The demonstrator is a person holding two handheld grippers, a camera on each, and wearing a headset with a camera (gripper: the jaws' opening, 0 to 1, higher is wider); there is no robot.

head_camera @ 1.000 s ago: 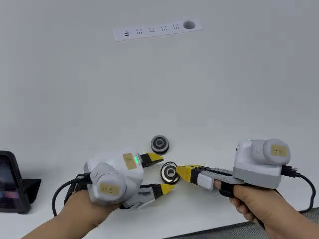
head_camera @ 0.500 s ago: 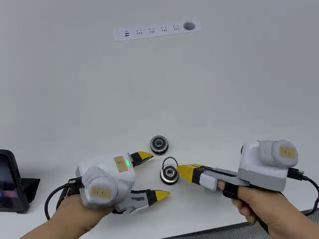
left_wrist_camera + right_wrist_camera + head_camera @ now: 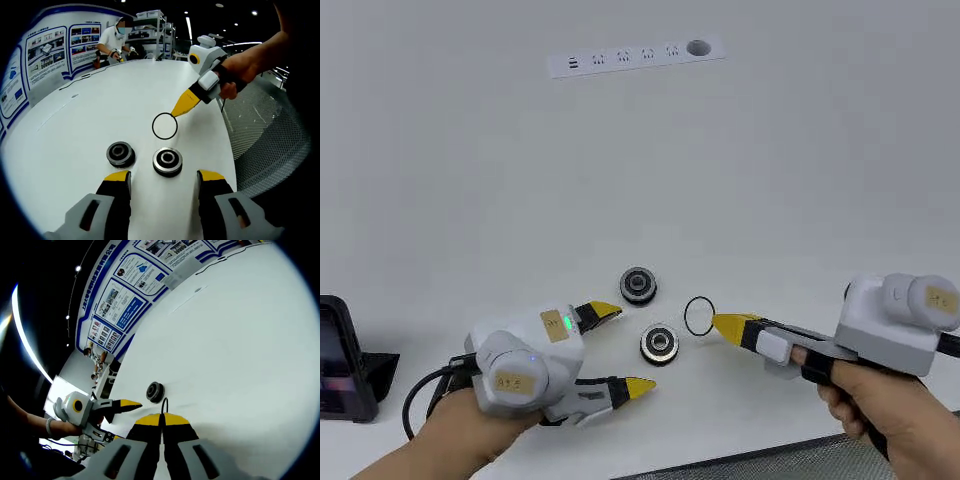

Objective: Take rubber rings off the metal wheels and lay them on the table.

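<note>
Firmly shut, the right gripper (image 3: 718,322) pinches a ring (image 3: 685,317) beside the near wheel (image 3: 660,344); the left gripper (image 3: 626,347) gapes wide, empty, just short of that wheel.

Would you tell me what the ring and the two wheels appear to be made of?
Ring: probably rubber, matt black, a thin hoop pinched by the right gripper. Near wheel and far wheel: likely metal, with glinting silvery faces; what their dark outer bands are made of is unclear.

White power strip (image 3: 636,55), dark tablet (image 3: 340,365)
</note>
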